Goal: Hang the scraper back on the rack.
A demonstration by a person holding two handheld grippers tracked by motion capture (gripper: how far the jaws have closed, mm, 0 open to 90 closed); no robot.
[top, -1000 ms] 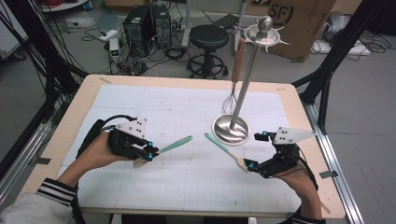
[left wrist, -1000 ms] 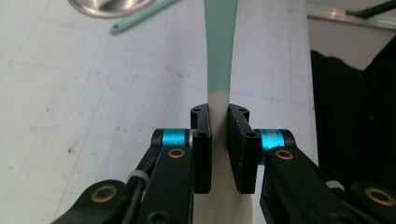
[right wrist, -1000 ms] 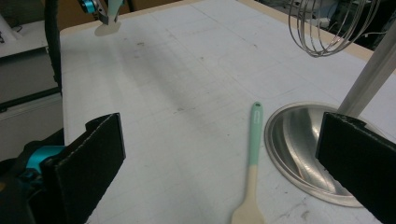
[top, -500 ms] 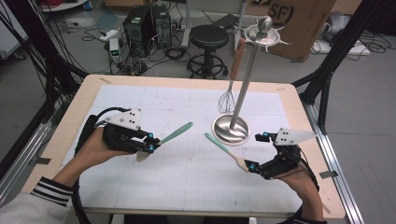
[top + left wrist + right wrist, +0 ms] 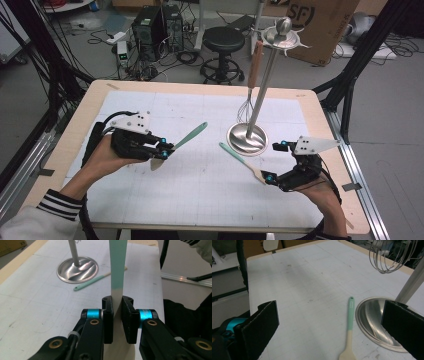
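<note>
My left gripper is shut on the cream blade end of a spatula, whose teal handle slants up and to the right above the table. In the left gripper view the two black pads pinch the cream part of that spatula. A second teal-handled spoon lies flat on the mat beside the steel stand's base. My right gripper hovers over its cream head, open. In the right gripper view this spoon lies between the gripper's wide-apart jaws, untouched.
The steel stand's pole rises from the round base, and a whisk with a wooden handle hangs from its top hooks. A white gridded mat covers the wooden table. A stool and cables stand beyond the far edge.
The left gripper has lifted slightly with the spatula, and the teal handle tip has risen. The right gripper and the spoon under it have stayed put.
</note>
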